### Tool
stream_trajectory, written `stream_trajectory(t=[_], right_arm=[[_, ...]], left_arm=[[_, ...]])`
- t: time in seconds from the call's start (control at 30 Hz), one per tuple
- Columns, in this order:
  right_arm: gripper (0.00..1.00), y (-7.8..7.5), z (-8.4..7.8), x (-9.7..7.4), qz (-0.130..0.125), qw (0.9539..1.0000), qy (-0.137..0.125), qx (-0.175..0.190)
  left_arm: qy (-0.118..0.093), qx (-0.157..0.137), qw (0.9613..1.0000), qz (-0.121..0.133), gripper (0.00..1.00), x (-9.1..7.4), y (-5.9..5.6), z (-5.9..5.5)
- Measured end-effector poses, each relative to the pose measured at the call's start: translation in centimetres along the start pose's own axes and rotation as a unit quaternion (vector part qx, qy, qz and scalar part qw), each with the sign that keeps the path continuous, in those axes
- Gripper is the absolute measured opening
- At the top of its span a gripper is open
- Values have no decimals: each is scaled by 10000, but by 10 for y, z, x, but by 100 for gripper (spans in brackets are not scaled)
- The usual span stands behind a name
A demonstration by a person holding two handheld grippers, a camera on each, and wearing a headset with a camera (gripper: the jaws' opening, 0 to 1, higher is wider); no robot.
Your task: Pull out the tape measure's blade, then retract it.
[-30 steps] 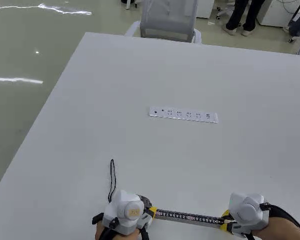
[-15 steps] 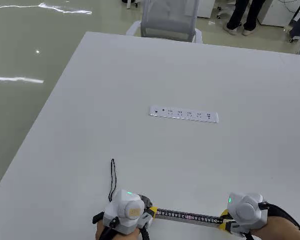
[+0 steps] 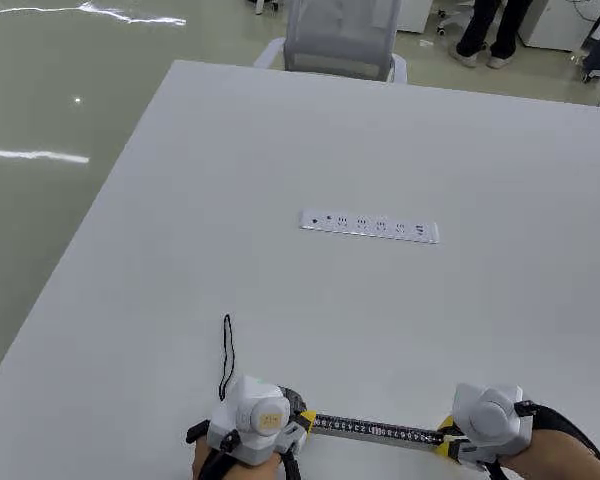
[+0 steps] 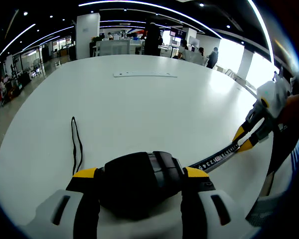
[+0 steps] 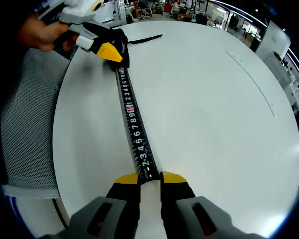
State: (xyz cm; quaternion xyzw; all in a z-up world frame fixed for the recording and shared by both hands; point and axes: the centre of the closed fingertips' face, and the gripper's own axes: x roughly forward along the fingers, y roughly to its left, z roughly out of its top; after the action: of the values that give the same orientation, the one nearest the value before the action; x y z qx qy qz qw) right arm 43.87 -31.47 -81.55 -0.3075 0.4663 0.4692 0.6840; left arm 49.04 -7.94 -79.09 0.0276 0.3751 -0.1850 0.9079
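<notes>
The tape measure's case sits near-left on the table, clamped in the left gripper; its blade runs rightward along the near edge (numbers up) to the right gripper, pinched on its tip; retracting likely means moving the right gripper left; the power strip lies well beyond.

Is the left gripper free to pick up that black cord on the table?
Probably not now: the left gripper is shut on the tape measure case, so its jaws are occupied. The black cord lies close ahead, with bare table between.
</notes>
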Motion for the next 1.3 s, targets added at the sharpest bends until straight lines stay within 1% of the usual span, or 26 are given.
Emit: stream_trajectory(t=[0.67, 1.3], right_arm=[[13, 1, 8, 6, 12, 10000, -21, -5], [13, 2, 16, 8, 34, 10000, -56, 14]], left_arm=[[1, -2, 10000, -7, 63, 1, 0, 0], [2, 1, 10000, -23, 63, 1, 0, 0]])
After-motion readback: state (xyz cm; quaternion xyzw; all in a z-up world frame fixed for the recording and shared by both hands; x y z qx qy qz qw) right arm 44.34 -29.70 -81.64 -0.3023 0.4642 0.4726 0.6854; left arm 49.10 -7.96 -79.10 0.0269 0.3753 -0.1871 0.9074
